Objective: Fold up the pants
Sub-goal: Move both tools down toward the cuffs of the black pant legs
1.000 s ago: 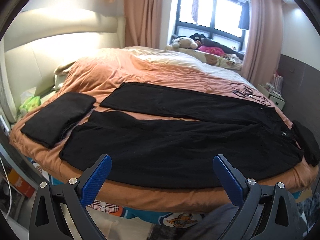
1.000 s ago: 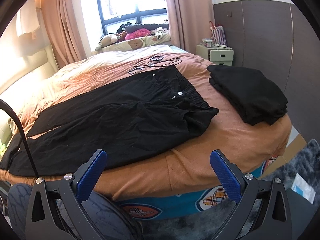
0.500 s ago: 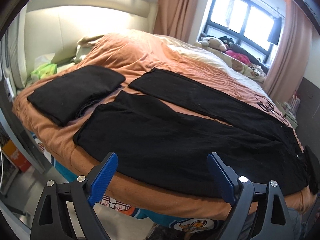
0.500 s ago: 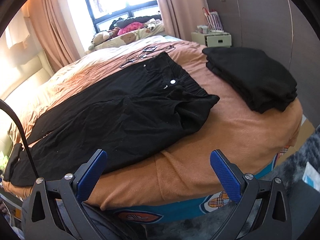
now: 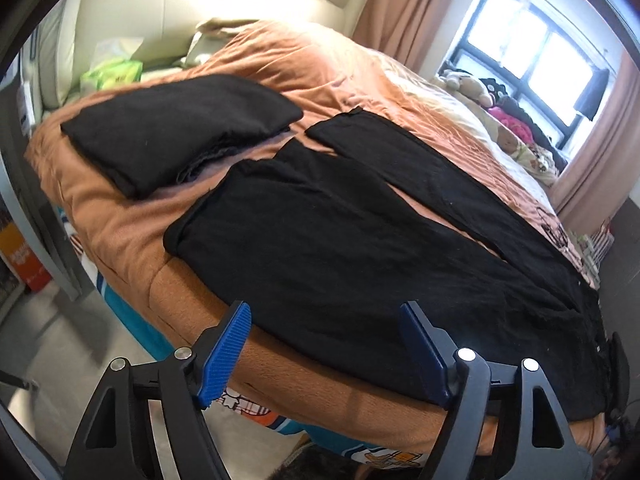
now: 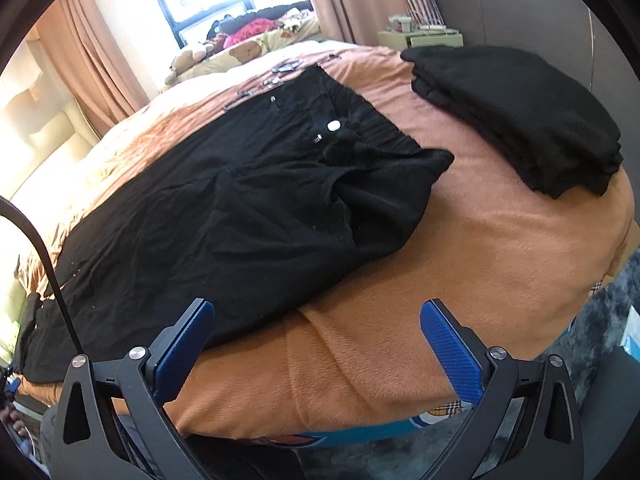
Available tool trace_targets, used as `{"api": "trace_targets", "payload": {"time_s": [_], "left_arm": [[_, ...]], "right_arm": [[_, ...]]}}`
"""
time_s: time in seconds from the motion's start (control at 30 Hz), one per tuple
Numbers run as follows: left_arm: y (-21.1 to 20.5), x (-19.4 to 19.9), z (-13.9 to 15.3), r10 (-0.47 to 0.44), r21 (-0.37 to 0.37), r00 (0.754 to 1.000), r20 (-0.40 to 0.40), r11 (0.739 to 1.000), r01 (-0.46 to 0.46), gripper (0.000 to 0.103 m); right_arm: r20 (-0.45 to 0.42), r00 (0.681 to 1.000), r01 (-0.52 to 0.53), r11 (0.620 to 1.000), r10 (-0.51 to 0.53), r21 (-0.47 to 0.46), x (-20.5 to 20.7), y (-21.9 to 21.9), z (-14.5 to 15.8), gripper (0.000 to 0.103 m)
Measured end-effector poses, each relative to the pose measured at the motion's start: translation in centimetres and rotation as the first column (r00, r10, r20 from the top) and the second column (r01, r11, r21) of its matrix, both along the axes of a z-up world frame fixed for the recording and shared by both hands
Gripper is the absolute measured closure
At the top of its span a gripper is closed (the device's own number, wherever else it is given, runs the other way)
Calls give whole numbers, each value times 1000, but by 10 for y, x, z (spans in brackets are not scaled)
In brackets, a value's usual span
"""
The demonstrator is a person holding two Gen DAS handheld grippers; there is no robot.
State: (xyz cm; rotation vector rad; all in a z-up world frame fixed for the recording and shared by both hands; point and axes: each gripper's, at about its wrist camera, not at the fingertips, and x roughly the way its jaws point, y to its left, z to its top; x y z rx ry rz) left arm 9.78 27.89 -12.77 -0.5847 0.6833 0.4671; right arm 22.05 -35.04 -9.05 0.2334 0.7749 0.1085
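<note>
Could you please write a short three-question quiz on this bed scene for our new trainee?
1. True or false: the left gripper is shut on the pants.
2. What lies on the bed beyond the waistband in the right wrist view? A) folded black stack B) a shoe C) a laptop
3. Fill in: the pants' legs lie ____ on the orange blanket.

Key: 1 false; 2 A; 3 spread apart.

Black pants (image 6: 248, 208) spread on orange blanket (image 6: 460, 264), folded black stack (image 6: 520, 116) beside
</note>
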Motion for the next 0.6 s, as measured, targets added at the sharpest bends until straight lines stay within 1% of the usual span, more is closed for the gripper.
{"api": "trace_targets", "payload": {"time_s": [0.1,0.27,0.4,0.47,0.5,0.53,0.57,0.6], "left_arm": [[6,3,-10,2,-22,1000,-28,1000,-2,25],[19,5,-26,26,-89,999,-28,996,-28,25],[27,9,-34,39,-91,998,-40,995,-42,25],[33,9,-34,49,-95,999,-20,994,-51,25],[36,10,-33,54,-89,998,-18,995,-56,27],[38,11,-33,61,-82,998,-22,995,-63,34],[40,13,-32,70,-77,997,-27,994,-72,39],[43,14,-32,81,-75,996,-32,994,-83,50]], "right_arm": [[-23,1000,-8,1000,8,7,4,1,-6,0],[-55,998,-18,1000,19,21,15,3,-15,0],[-65,997,-26,999,28,40,24,5,-20,0],[-63,997,-30,999,33,42,26,6,-22,0],[-59,998,-33,999,36,41,28,8,-23,1],[-58,998,-35,998,38,42,30,8,-23,2],[-56,998,-36,998,38,46,32,8,-24,5],[-53,998,-34,998,36,52,34,7,-25,7]]}}
